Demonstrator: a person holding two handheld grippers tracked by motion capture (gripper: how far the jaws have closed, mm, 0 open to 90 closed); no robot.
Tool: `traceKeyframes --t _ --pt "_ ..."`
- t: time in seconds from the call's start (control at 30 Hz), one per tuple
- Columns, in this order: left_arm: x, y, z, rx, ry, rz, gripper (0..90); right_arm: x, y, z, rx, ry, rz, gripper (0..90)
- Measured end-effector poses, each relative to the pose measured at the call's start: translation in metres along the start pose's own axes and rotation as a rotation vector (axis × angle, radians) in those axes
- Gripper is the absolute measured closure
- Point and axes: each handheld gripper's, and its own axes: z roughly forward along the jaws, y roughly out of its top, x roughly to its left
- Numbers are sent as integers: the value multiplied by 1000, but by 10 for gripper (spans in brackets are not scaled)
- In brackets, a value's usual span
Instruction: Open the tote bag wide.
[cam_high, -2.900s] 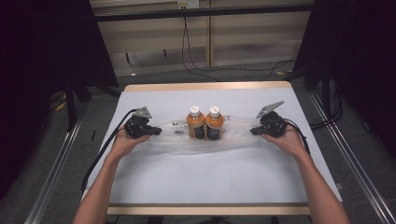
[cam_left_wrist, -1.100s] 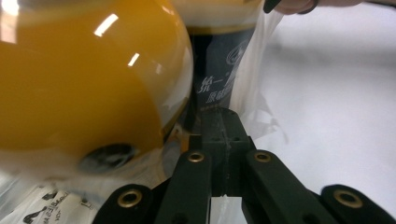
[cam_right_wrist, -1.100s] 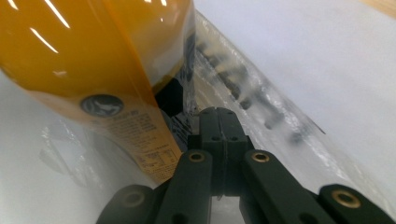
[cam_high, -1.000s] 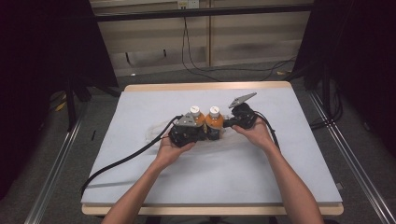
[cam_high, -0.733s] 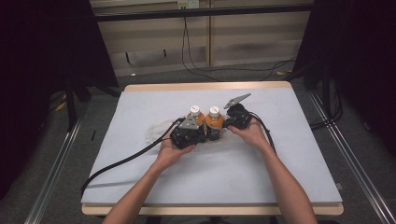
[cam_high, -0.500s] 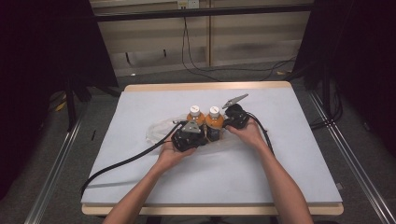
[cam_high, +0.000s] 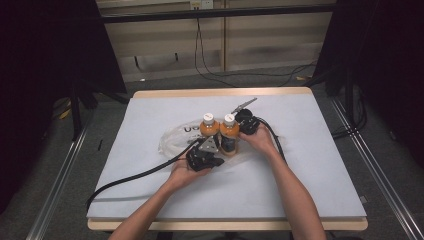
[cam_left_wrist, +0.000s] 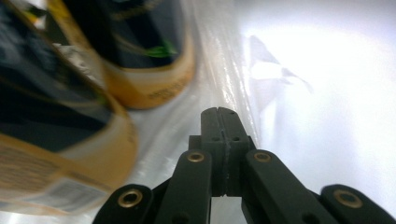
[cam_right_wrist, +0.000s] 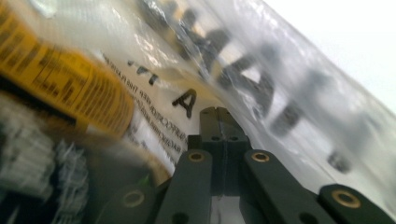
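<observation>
While both grippers crowd the pair of bottles at the centre of the table (cam_high: 320, 165), the step in hand appears to be gathering a clear plastic bag (cam_high: 176, 139) up around them. The 2 bottles (cam_high: 220, 131), filled with orange drink, white-capped and dark-labelled, stand upright and touching one another. They stand on the bag, whose loose printed film spreads flat to their left; whether the film yet rises round their bases cannot be told from the high view. The left gripper (cam_left_wrist: 218, 112), just in front of the left bottle, has its jaws pressed fully together, tips low on the film beside the bottle bases; no fold of film can be made out between the jaws. The right gripper (cam_right_wrist: 218, 111), against the right bottle's far side, is likewise clenched, its tips lying against printed film next to the orange label, and a pinch of film cannot be confirmed. The next move probably calls for each gripper to part its jaws, take an edge of the bag, and lift evenly so that neither bottle tips
</observation>
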Motion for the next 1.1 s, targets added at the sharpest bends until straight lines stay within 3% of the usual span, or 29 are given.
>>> traceKeyframes --t 0.07,0.17,0.3,0.43,0.73,1.1 --pt "-3 -1 -2 9 -8 24 900 -3 2 2 -5 21 27 900" --pt "-5 -2 -4 14 -22 18 900 -6 5 6 -14 22 47 900" --pt "-10 -3 -4 10 -18 27 900 -9 13 10 13 9 49 900" --pt "-15 -4 -5 4 -50 29 900 -15 21 15 24 12 83 900" --pt "-29 -7 -9 3 -72 60 900 -17 32 22 34 -27 96 900" --pt "-34 -8 -12 13 -87 75 900 -19 40 27 34 -67 109 900"
